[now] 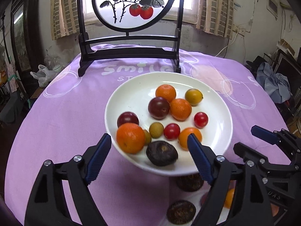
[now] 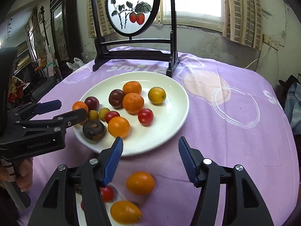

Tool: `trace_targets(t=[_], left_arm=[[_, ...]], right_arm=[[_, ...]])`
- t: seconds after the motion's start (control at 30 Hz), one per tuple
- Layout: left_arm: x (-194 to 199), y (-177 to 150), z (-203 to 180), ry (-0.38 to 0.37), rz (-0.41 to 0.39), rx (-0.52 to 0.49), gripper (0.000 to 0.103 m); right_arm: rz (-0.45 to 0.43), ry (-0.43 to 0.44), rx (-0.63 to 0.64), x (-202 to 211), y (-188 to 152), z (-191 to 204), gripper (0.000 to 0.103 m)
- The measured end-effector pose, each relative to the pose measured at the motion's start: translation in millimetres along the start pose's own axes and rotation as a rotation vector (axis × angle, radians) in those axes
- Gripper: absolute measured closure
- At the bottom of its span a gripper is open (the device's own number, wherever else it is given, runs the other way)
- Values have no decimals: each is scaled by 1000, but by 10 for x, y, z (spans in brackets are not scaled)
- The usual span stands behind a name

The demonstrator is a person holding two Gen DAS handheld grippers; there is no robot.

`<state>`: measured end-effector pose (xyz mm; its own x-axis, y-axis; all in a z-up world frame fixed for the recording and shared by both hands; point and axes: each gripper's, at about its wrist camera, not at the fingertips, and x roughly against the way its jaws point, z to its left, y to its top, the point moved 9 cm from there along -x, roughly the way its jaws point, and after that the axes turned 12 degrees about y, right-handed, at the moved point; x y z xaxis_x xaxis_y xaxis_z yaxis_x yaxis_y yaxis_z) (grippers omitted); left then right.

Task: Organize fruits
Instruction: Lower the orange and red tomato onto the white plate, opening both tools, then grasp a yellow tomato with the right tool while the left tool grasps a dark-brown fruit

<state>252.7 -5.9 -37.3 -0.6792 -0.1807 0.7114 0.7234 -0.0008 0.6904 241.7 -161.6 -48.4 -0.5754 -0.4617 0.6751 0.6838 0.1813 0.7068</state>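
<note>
On the table [image 2: 235, 131] a plate [image 2: 169, 116] full of fruit stands before a framed screen [image 2: 131, 9], the left tongs [image 1: 149, 143] over its near rim, the right tongs [image 2: 150, 146] just beyond a loose orange fruit [image 2: 140, 183].

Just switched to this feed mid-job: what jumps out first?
A white plate piled with small fruits sits mid-table on the purple tablecloth. Behind it stands a round painted screen in a dark frame. Both the left gripper and right gripper hang open and empty at the plate's near rim.
</note>
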Motion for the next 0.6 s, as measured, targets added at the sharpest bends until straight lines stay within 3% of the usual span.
trace_targets(t=[0.23, 0.37, 0.6], left_arm=[[113, -282, 44, 6, 16, -16, 22], [197, -453, 131, 13, 8, -2, 14], [192, -731, 235, -6, 30, 13, 13]], right_arm=[[-15, 18, -27, 214, -226, -6, 41], [-31, 17, -43, 324, -337, -9, 41], [-16, 14, -40, 411, -570, 37, 41]])
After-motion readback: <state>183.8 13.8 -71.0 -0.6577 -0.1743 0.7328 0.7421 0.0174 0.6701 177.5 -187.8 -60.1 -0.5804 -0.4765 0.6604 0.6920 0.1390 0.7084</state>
